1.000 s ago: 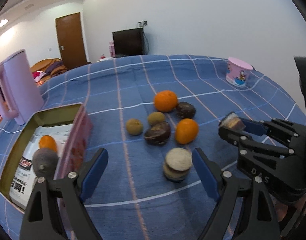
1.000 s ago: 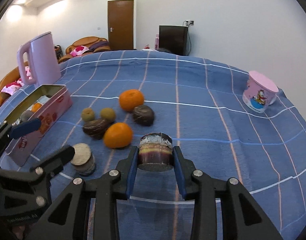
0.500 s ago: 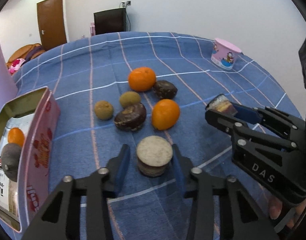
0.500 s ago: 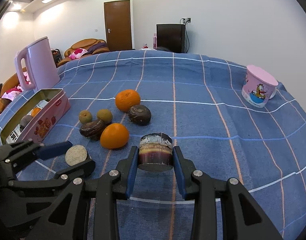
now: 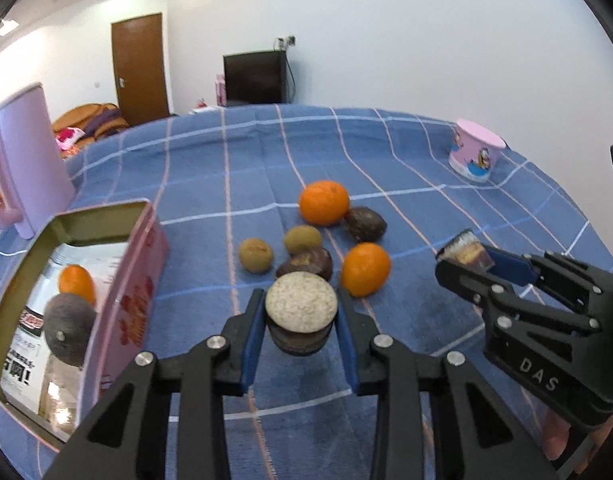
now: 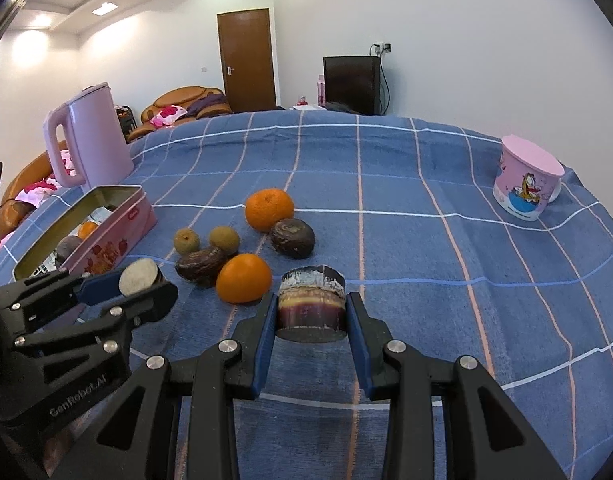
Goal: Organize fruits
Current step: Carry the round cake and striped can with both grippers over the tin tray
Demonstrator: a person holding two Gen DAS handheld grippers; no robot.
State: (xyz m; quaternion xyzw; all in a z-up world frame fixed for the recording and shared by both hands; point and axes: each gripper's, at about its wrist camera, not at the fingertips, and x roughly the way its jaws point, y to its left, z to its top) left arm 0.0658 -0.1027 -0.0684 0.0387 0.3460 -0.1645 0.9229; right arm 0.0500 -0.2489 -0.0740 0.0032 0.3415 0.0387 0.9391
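Note:
My left gripper [image 5: 300, 312] is shut on a short sugarcane piece [image 5: 301, 306] with a pale cut top, held just above the blue checked cloth. Its blue pads press both sides. My right gripper [image 6: 310, 312] is shut on a second, purple sugarcane piece [image 6: 311, 300]. Beyond them lie two oranges [image 5: 323, 202] [image 5: 365, 268], two dark wrinkled fruits [image 5: 364, 224] [image 5: 305, 264] and two small brown fruits [image 5: 255, 255] [image 5: 302, 239]. The open pink tin [image 5: 106, 216] at the left holds an orange [image 5: 76, 282] and a dark round fruit [image 5: 68, 328].
A pink kettle [image 6: 88, 136] stands behind the tin at the far left. An upturned pink cartoon cup [image 6: 526, 184] sits at the far right, near the table's edge. Bare cloth stretches between the fruit cluster and the cup.
My left gripper has closed around the pale-topped sugarcane piece and lifted it off the cloth. The right gripper has kept still with its piece.

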